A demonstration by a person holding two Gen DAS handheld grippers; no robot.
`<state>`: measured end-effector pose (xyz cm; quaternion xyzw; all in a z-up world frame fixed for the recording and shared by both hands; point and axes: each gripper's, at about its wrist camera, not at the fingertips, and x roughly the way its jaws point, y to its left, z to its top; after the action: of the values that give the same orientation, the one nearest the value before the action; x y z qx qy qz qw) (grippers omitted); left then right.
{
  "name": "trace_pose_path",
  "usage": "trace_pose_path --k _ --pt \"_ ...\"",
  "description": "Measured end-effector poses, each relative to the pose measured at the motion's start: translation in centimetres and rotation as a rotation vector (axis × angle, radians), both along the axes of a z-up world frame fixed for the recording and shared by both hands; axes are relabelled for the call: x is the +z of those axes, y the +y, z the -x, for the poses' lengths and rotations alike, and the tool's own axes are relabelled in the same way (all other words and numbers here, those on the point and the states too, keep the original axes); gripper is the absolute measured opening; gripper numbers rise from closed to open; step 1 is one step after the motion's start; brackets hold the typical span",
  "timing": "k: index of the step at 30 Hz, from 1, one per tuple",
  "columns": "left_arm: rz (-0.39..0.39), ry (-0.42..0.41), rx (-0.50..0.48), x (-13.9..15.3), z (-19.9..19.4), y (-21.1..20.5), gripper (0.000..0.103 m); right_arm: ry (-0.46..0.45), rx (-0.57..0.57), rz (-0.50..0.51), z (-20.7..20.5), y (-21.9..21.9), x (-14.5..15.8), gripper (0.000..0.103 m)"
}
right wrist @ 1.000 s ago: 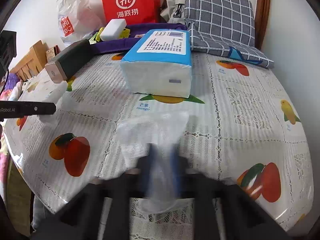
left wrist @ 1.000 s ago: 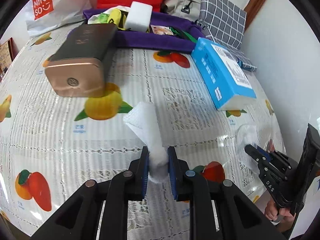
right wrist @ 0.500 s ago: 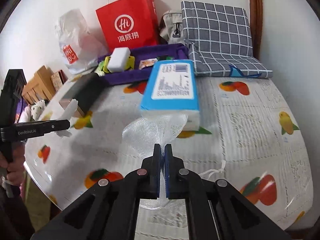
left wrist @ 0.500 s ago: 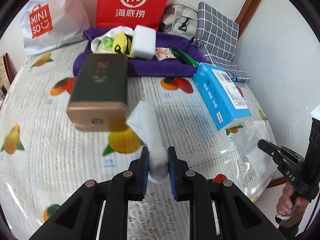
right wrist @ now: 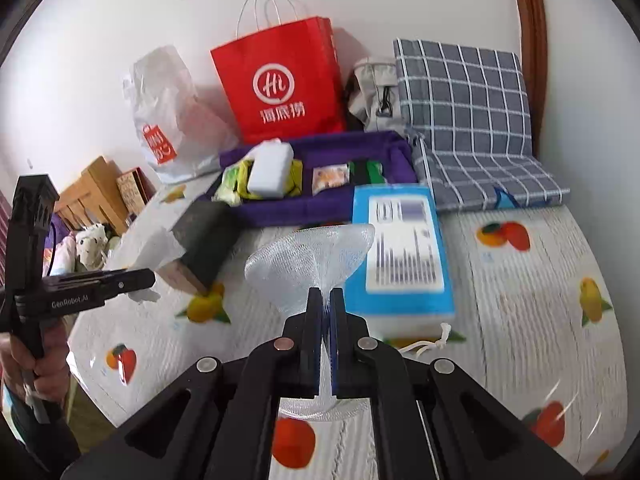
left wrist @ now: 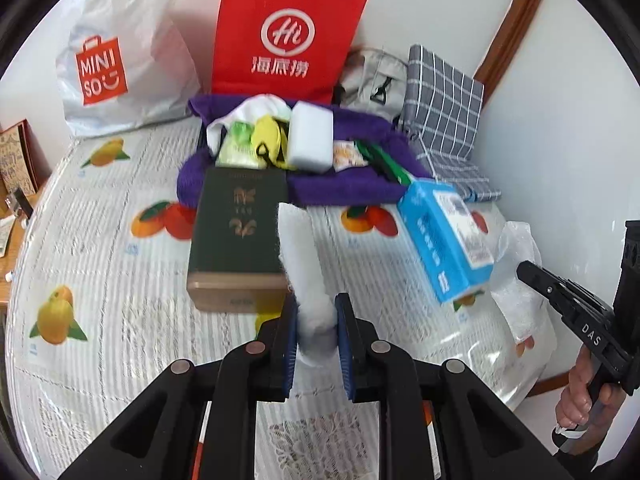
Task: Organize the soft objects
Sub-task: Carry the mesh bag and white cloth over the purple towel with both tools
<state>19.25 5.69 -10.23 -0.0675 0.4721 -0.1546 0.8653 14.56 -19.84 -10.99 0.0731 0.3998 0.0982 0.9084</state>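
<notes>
A table (left wrist: 120,280) under a fruit-printed lace cloth filled both views. At its far edge a red paper bag (left wrist: 288,36) stood behind a purple tray (left wrist: 344,192) that held a white sponge block (left wrist: 311,140). A dark green box (left wrist: 236,240) and a blue tissue pack (right wrist: 400,256) lay nearer on the cloth. The left gripper (left wrist: 317,320) pinched a white fluffy pad (left wrist: 304,256), held clear above the table. The right gripper (right wrist: 325,308) had its fingers pressed together on a clear mesh pouch (right wrist: 312,256), which fanned out above them beside the tissue pack.
</notes>
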Motion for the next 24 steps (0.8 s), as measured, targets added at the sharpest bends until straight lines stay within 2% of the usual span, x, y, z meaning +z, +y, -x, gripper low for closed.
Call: trace_pose_path --k 11,24 --pt "-0.008 -0.047 0.029 2.6 -2.6 -1.1 0.017 -0.019 -0.034 -0.049 -4.4 -1.9 3.0 0.004" --pt "-0.020 -0.080 0.066 4.5 -6.7 -1.0 0.017 -0.052 0.031 -0.063 -10.0 -1.4 4.2 0.004"
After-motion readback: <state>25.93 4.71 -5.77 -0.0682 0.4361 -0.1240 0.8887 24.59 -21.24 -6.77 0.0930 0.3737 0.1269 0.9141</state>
